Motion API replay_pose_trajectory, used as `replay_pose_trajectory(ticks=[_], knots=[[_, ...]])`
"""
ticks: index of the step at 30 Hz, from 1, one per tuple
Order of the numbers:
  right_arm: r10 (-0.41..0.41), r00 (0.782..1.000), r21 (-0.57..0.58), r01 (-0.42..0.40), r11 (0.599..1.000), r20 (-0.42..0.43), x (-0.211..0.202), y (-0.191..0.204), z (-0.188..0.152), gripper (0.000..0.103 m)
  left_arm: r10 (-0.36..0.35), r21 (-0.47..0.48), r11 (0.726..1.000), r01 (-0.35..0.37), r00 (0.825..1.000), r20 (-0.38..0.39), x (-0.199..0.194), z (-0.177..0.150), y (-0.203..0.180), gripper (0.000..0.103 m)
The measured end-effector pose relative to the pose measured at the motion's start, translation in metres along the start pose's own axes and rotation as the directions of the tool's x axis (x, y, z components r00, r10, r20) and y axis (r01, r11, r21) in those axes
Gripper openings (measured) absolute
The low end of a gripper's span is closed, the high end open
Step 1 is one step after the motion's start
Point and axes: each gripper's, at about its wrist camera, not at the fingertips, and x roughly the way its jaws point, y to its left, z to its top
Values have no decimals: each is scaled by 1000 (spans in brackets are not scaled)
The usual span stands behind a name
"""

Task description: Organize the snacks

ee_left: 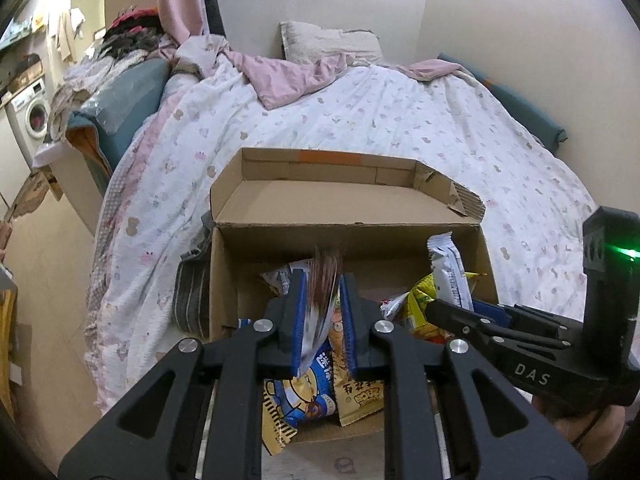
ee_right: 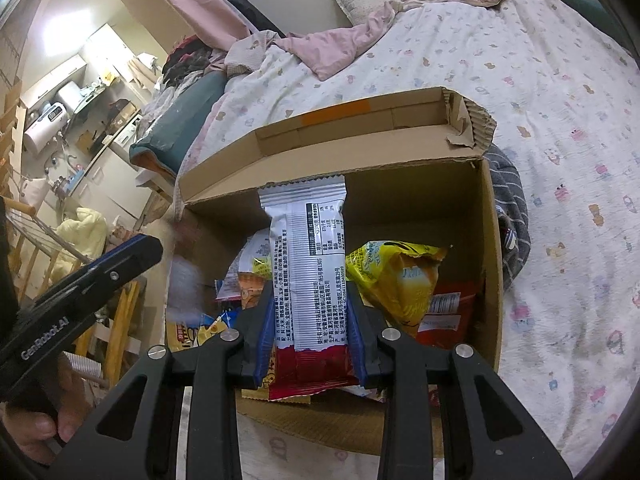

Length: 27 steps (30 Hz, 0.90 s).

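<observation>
My white-and-red snack bar [ee_right: 306,264] stands upright over the open cardboard box [ee_right: 490,264] of snack packets [ee_right: 396,280] on the bed.

Yellow snack bag [ee_right: 396,280], brown cardboard box [ee_right: 490,264]

At frame centre, the right gripper [ee_right: 311,320] clamps a white-and-red snack packet [ee_right: 308,256] upright over the open cardboard box [ee_right: 490,264]; a yellow bag [ee_right: 396,280] lies inside, the left gripper [ee_right: 92,276] at left.
</observation>
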Motion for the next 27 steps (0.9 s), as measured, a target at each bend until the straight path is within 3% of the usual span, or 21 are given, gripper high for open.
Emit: replay_pose_trajectory(ticks=[1,3,5,9,16,20,25,27], knots=[[1,1000,-1,-1,1000,-1,0,0,0,33,2,0,1000,-2,1000,5,-2,0,0,17],[-3,1000,-7,3,1000,-3,-1,2,-1,33,2,-15,1000,-1,1000,16,-5,0,2,39],[-4,1000,-15,4,1000,-4,-1,4,-2,33,-4,-32,999,5,999,34,-9,0,6,49],[-2,1000,-24,2,1000,-8,-3,5,-4,36,13,-28,1000,-11,998,54,-16,0,7,57],[-17,1000,-39,17,999,-3,-8,4,-6,37,30,-28,999,-28,996,84,-31,-6,13,57],[-18,999,-43,20,999,43,-24,6,-9,68,70,-60,996,-65,994,82,-39,-11,21,57],[-2,994,-33,5,999,108,-55,9,-16,69,109,-57,993,-102,987,122,-57,-19,24,59],[-7,990,-44,13,999,138,-70,13,-22,73,128,-32,992,-125,981,144,-66,-24,23,69]])
